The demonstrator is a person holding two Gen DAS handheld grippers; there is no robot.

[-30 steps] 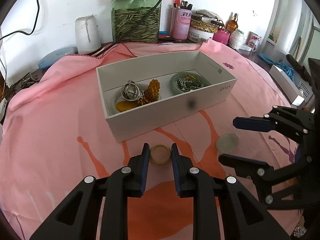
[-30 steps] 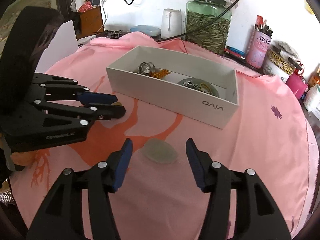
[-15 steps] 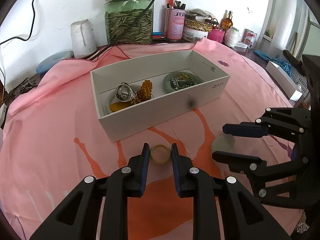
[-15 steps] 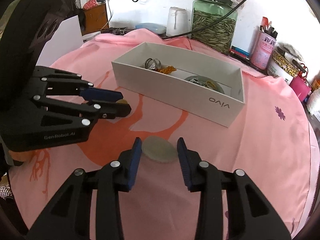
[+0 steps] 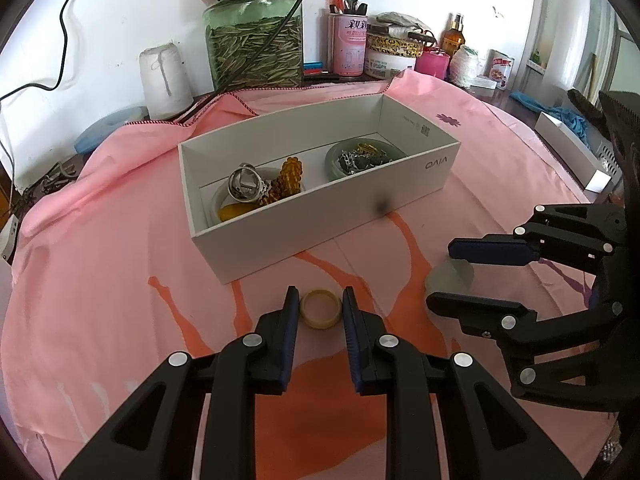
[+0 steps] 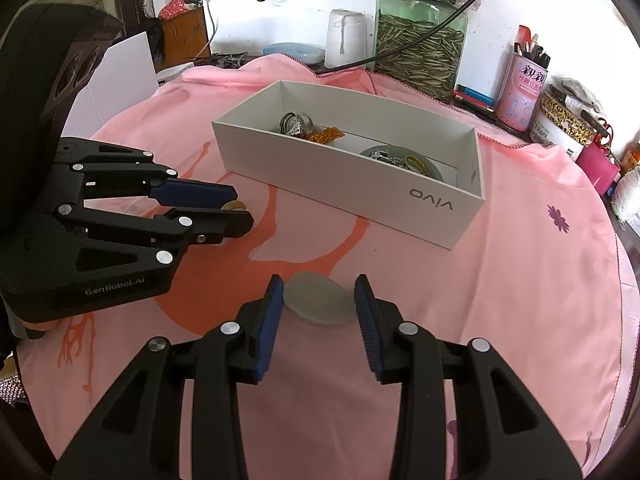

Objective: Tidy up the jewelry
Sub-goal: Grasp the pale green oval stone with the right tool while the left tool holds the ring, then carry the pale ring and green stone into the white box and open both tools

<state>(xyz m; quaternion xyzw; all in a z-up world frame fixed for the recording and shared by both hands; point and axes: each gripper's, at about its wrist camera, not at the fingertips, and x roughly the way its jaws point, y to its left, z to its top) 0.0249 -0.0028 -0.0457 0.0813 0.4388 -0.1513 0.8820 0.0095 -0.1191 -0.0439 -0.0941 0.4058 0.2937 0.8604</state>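
Note:
A white vivo box (image 5: 320, 236) (image 6: 352, 188) on the pink cloth holds two small dishes: one with silver rings and amber beads (image 5: 264, 188), a green one with chains (image 5: 360, 158). My left gripper (image 5: 321, 308) is shut on a yellow bangle ring (image 5: 321, 314) just in front of the box; it also shows in the right wrist view (image 6: 232, 206). My right gripper (image 6: 319, 298) is shut on a pale green jade disc (image 6: 319, 304), lifted and tilted off the cloth; the disc shows in the left wrist view (image 5: 450, 276).
A large green glass jar (image 5: 254, 36), a white thread spool (image 5: 164, 76), a pink tin (image 5: 348, 44) and other clutter stand behind the cloth. A white box (image 5: 572, 148) lies at the right. A white card (image 6: 116, 80) stands at the left.
My right gripper has closed on the jade disc and tilted it up off the cloth. Both grippers have drawn slightly back from the box. The left gripper stays shut on the yellow ring.

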